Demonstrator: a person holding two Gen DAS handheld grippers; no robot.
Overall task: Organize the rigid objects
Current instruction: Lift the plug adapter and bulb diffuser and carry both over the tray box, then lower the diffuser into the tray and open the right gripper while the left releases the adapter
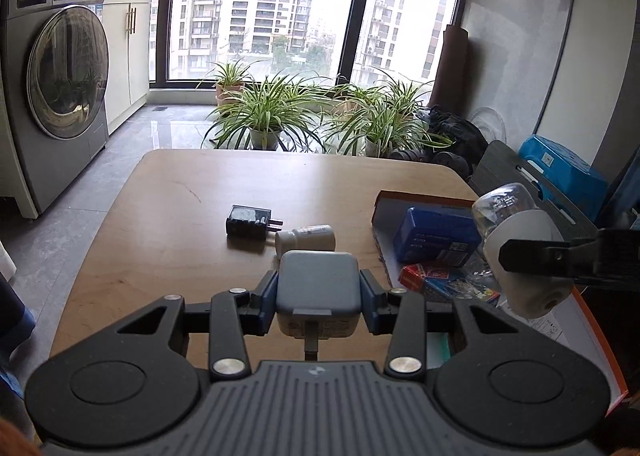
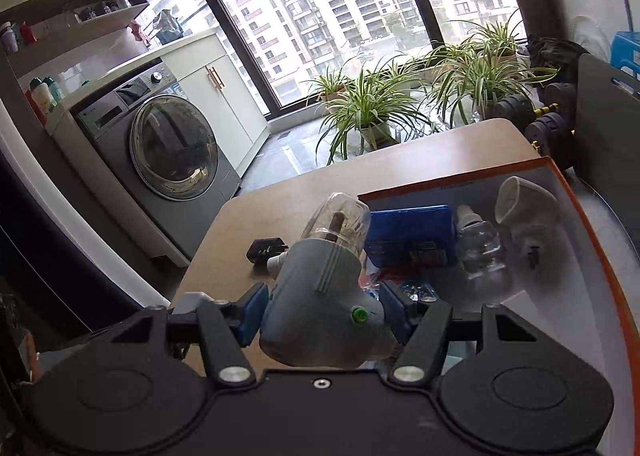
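Note:
My left gripper is shut on a grey square plug adapter, held above the wooden table. My right gripper is shut on a grey plug-in device with a clear bottle on its end, held over the left edge of the orange-rimmed box; the device also shows at the right of the left wrist view. A black charger and a small white bottle lie on the table. In the box lie a blue case, a clear bottle and a white plug-in part.
A washing machine and cabinet stand left of the table. Potted spider plants line the window behind it. Dumbbells, a dark chair back and a blue box are at the right. Coloured card packs lie in the box.

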